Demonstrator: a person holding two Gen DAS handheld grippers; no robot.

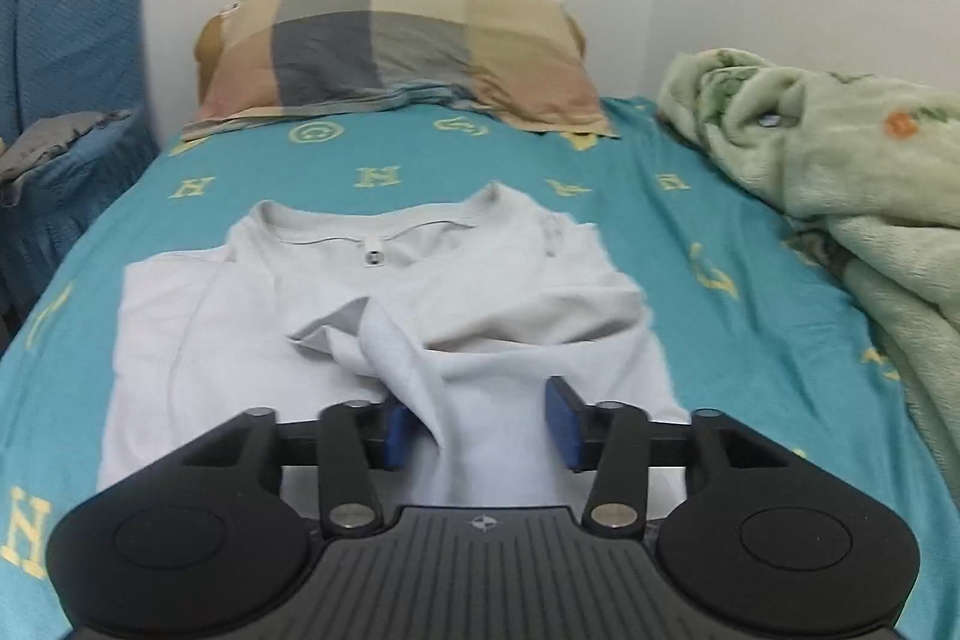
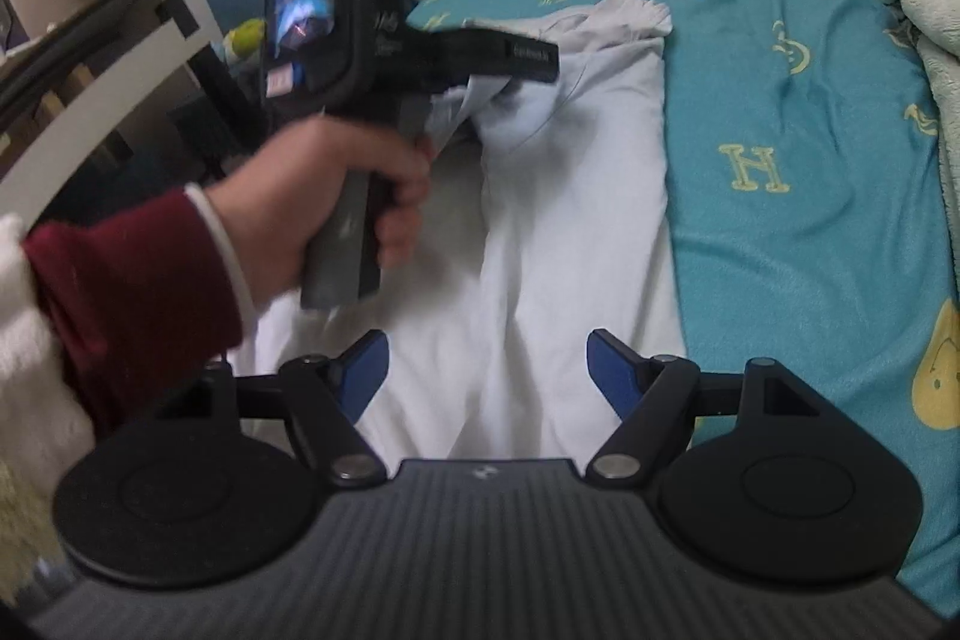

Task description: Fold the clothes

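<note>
A white T-shirt (image 1: 252,316) lies on the teal bedsheet (image 1: 690,232), collar toward the pillow, its sides partly folded in. A bunched fold of it (image 1: 414,376) rises between the blue pads of my left gripper (image 1: 480,427), whose jaws stand open around it. In the right wrist view the left gripper (image 2: 516,58) hovers over the shirt (image 2: 576,220), held by a hand in a red sleeve. My right gripper (image 2: 486,376) is open and empty above the shirt's lower part.
A plaid pillow (image 1: 396,46) lies at the head of the bed. A green fleece blanket (image 1: 840,160) is heaped on the right side. A blue chair (image 1: 66,40) stands left of the bed. A desk and shelves (image 2: 90,58) stand further left.
</note>
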